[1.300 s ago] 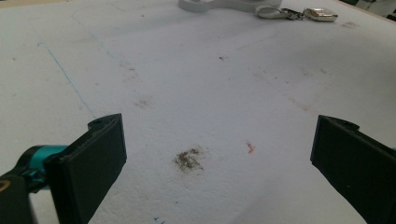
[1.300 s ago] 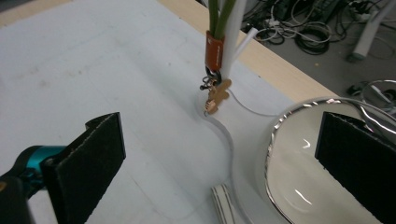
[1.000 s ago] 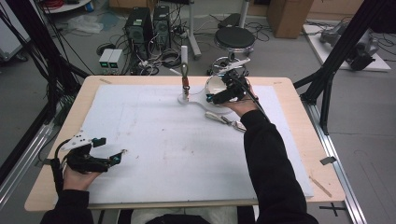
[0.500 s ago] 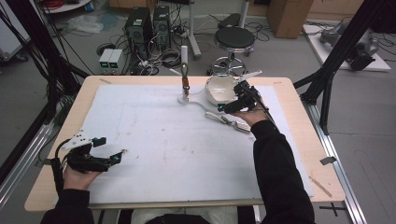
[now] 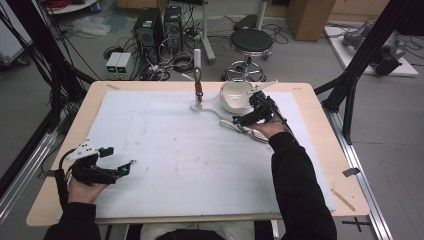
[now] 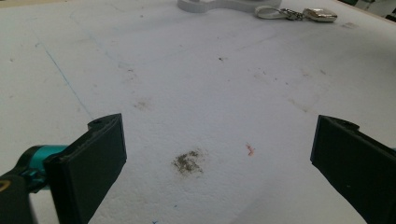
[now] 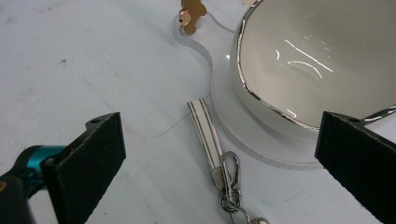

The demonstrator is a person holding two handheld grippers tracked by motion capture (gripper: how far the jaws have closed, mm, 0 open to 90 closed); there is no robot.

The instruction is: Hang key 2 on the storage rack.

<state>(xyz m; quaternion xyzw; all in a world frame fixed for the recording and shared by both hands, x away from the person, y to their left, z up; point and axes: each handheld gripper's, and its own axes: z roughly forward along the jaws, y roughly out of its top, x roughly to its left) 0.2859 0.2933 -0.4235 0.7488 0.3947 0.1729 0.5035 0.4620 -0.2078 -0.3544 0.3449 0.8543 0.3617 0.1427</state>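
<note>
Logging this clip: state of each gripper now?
Left gripper: open, empty, low over the mat.
Right gripper: open, empty, above the key strap by the bowl.

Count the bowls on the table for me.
1. The white bowl sits at the far side of the table, on a flat white base, just beyond the open right gripper and beside the keychain strap.

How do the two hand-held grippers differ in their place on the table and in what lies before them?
The left gripper sits at the near left of the white sheet, while the right gripper is at the far side, beside the glossy white bowl. Before the left gripper lies only stained sheet; below the right gripper lies a striped strap keychain with a metal clasp. Both have black jaws standing wide open, holding nothing.
</note>
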